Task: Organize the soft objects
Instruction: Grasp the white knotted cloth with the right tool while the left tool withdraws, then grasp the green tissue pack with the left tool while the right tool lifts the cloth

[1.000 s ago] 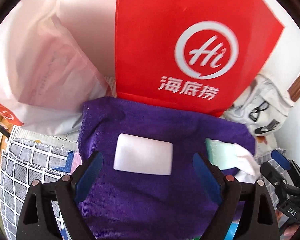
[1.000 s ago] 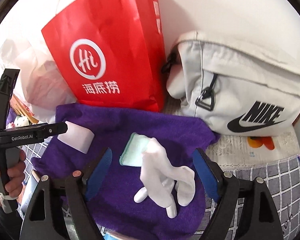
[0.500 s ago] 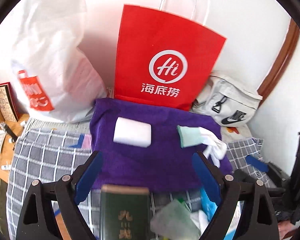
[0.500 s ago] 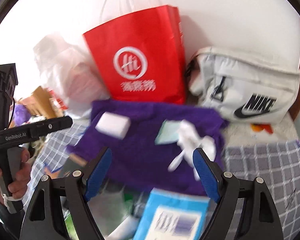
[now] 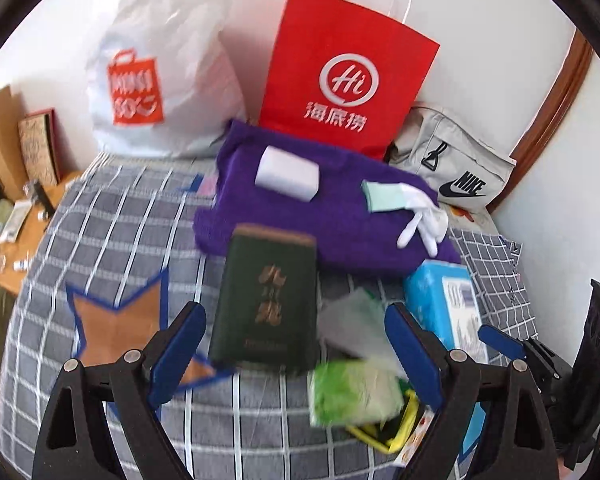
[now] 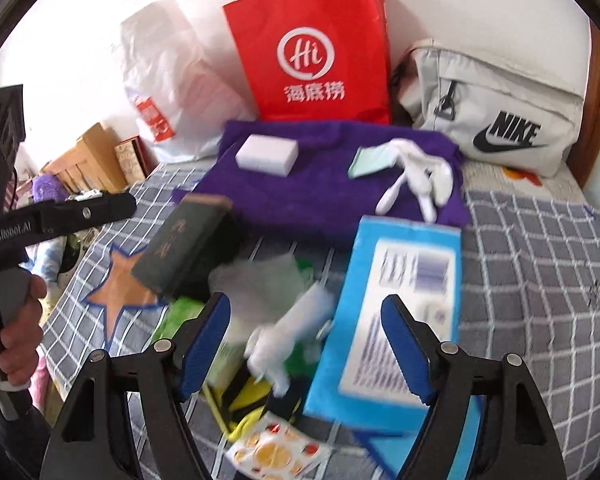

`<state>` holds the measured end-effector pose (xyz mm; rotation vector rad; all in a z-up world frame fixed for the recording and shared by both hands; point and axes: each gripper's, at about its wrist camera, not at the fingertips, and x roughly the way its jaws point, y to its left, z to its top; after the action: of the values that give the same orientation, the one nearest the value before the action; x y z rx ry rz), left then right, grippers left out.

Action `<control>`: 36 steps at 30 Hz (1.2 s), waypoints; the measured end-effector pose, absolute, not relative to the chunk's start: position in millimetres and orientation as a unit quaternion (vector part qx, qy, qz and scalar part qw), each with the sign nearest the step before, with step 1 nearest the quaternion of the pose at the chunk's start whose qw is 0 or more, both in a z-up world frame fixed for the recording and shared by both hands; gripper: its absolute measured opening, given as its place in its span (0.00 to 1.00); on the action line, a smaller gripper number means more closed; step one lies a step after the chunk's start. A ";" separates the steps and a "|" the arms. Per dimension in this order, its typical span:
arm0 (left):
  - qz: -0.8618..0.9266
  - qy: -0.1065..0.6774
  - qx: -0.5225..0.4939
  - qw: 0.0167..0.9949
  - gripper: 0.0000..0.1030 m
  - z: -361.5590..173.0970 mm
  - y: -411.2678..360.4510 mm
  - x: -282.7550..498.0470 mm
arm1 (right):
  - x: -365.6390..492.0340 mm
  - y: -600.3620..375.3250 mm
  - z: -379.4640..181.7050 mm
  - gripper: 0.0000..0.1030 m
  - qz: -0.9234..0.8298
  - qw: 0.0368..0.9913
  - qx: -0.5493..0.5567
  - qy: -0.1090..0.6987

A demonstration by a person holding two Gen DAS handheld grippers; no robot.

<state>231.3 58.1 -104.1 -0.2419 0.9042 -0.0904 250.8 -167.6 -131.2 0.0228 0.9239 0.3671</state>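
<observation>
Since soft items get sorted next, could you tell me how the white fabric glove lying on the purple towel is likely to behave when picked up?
The white fabric glove will probably droop: its fingers already sprawl limply across the purple towel. It looks thin, so likely very light. Its cuff overlaps the pale green cloth, which may drag along.

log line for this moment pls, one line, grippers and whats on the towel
left gripper: open, empty | right gripper: open, empty, jaws just closing | purple towel: white sponge, white glove

We see a red bag (image 5: 348, 76) against the wall, a white plastic bag (image 5: 160, 72) left of it, a grey Nike pouch (image 6: 496, 112) to its right, a green book (image 5: 266, 300) on the checked bedcover (image 5: 112, 224)
</observation>
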 end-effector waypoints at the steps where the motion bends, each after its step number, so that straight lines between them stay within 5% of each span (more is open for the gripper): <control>1: -0.035 0.436 -0.118 0.891 0.88 -108.9 60.7 223.6 | 248.3 -166.0 -133.0 0.65 0.178 0.878 0.008 0.444; 6: -0.039 0.447 -0.139 0.883 0.88 -124.0 73.2 203.7 | 236.7 -151.2 -143.3 0.51 0.170 0.878 -0.039 0.446; 16: -0.058 0.453 -0.158 0.875 0.88 -133.7 89.0 185.1 | 238.9 -124.1 -162.8 0.49 0.146 0.874 -0.107 0.451; 19: -0.064 0.455 -0.153 0.875 0.88 -135.1 90.1 183.5 | 245.5 -122.3 -169.4 0.20 0.138 0.872 -0.115 0.455; 36: -0.072 0.478 -0.119 0.867 0.88 -147.5 48.0 188.6 | 187.8 -175.1 -126.7 0.20 0.197 0.900 -0.011 0.390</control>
<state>188.6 48.0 -147.5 -0.2490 1.0014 -0.1501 187.8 -175.1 -126.7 -0.0235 0.8066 0.4080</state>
